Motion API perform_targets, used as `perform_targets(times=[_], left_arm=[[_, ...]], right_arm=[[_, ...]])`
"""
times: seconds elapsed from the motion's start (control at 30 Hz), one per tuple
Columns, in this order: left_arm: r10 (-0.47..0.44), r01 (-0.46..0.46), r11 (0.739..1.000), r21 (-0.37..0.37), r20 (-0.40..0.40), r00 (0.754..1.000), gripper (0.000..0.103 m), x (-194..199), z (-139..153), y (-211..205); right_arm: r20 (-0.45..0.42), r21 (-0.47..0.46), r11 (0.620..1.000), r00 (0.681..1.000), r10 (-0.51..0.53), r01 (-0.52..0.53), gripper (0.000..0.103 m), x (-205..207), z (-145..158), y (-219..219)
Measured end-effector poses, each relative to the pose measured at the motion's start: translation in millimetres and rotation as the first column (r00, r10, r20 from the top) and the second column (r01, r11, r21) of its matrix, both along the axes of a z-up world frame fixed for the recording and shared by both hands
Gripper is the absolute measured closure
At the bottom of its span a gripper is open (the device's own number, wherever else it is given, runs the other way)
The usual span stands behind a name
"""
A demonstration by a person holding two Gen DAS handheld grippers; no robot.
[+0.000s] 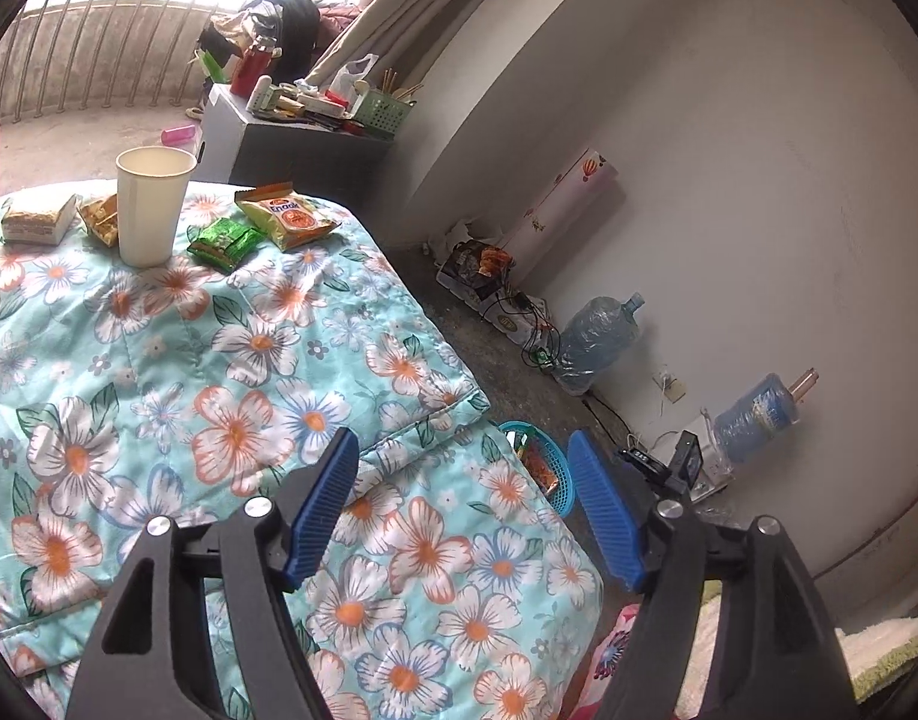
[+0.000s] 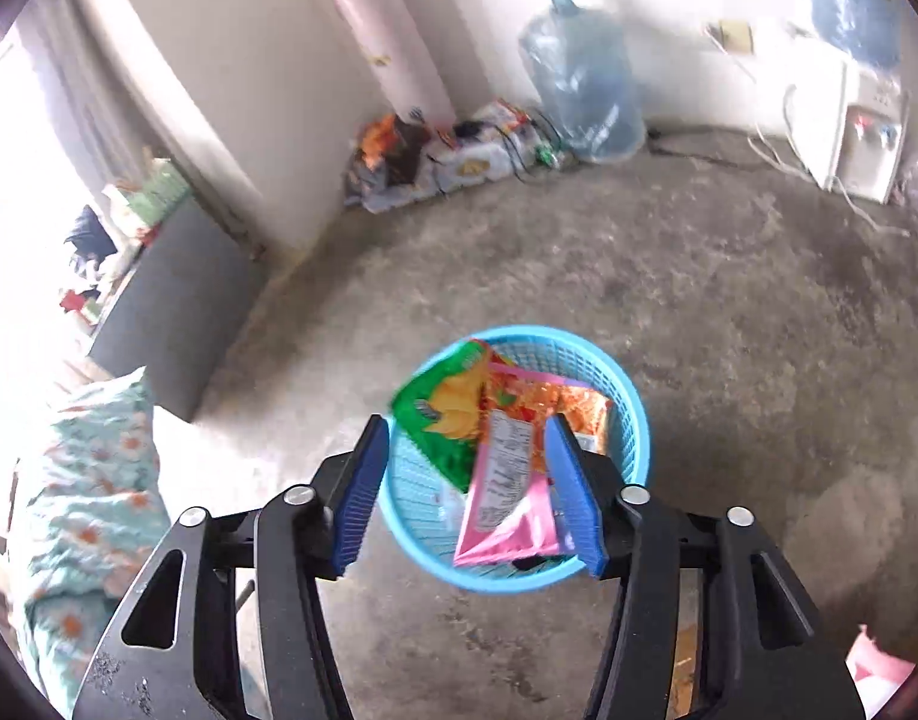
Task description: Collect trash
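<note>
My left gripper (image 1: 462, 456) is open and empty above the floral quilt (image 1: 219, 390). On the quilt's far end stand a white paper cup (image 1: 150, 204), a green wrapper (image 1: 225, 242), a yellow snack bag (image 1: 288, 216), an orange wrapper (image 1: 101, 216) and a boxed snack (image 1: 36, 219). My right gripper (image 2: 468, 444) is open above the blue mesh basket (image 2: 624, 414) on the floor. A green chip bag (image 2: 444, 414), a pink wrapper (image 2: 507, 498) and an orange wrapper (image 2: 561, 402) lie in the basket, the green and pink ones blurred. The basket also shows in the left wrist view (image 1: 564, 495) beside the quilt.
Water jugs (image 2: 582, 90) (image 1: 756, 417), cables and bags (image 2: 435, 150) line the wall. A white dispenser (image 2: 855, 138) stands at right. A grey cabinet (image 1: 291, 144) with clutter stands beyond the bed. The floor (image 2: 729, 312) is bare concrete.
</note>
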State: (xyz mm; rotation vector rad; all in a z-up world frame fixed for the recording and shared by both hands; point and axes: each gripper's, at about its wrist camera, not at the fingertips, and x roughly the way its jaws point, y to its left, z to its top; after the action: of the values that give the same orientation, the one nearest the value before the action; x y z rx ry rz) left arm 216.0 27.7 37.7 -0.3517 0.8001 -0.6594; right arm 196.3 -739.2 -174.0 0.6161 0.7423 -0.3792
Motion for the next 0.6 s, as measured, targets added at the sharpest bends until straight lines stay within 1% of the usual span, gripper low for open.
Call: perform_targets(times=[0.03, 0.07, 0.1, 0.13, 0.17, 0.23, 0.27, 0.33, 0.4, 0.53, 0.6], left_arm=[[-0.003, 0.003, 1.0, 0.009, 0.018, 1.0, 0.024, -7, 3, -1], [-0.006, 0.005, 1.0, 0.011, 0.03, 1.0, 0.023, -15, 6, -2], [-0.007, 0.006, 1.0, 0.009, 0.038, 0.999, 0.02, -22, 9, -3], [-0.005, 0.005, 1.0, 0.01, 0.043, 0.999, 0.016, -30, 12, -5], [0.002, -0.003, 1.0, 0.014, 0.049, 0.999, 0.014, -37, 15, -5], [0.03, -0.033, 0.999, 0.031, 0.071, 0.997, 0.007, -53, 22, -5], [0.055, -0.06, 0.997, 0.052, 0.083, 0.995, 0.006, -60, 26, -5], [0.123, -0.134, 0.987, 0.091, 0.116, 0.986, 0.006, -74, 32, -1], [0.193, -0.208, 0.97, 0.122, 0.127, 0.973, 0.006, -87, 36, 4], [0.258, -0.273, 0.947, 0.172, 0.101, 0.961, 0.006, -108, 34, 12], [0.283, -0.298, 0.936, 0.185, 0.104, 0.953, 0.006, -120, 30, 16]], right_arm=[[0.04, -0.036, 0.999, 0.999, 0.032, -0.031, 0.038, -17, 22, 15], [0.072, -0.076, 0.995, 0.995, 0.068, -0.062, 0.032, -34, 43, 34], [0.1, -0.117, 0.989, 0.989, 0.105, -0.093, 0.03, -50, 62, 50], [0.13, -0.155, 0.982, 0.983, 0.132, -0.112, 0.023, -66, 79, 68], [0.158, -0.197, 0.972, 0.974, 0.161, -0.128, 0.015, -82, 96, 87], [0.195, -0.282, 0.95, 0.961, 0.194, -0.135, 0.008, -109, 123, 119], [0.22, -0.308, 0.941, 0.952, 0.211, -0.137, 0.008, -122, 133, 133], [0.237, -0.35, 0.926, 0.943, 0.232, -0.14, 0.008, -142, 148, 160], [0.241, -0.369, 0.917, 0.937, 0.252, -0.152, 0.008, -157, 152, 179], [0.174, -0.375, 0.896, 0.932, 0.319, -0.237, 0.008, -166, 146, 213], [0.162, -0.373, 0.887, 0.922, 0.351, -0.272, 0.008, -169, 147, 227]])
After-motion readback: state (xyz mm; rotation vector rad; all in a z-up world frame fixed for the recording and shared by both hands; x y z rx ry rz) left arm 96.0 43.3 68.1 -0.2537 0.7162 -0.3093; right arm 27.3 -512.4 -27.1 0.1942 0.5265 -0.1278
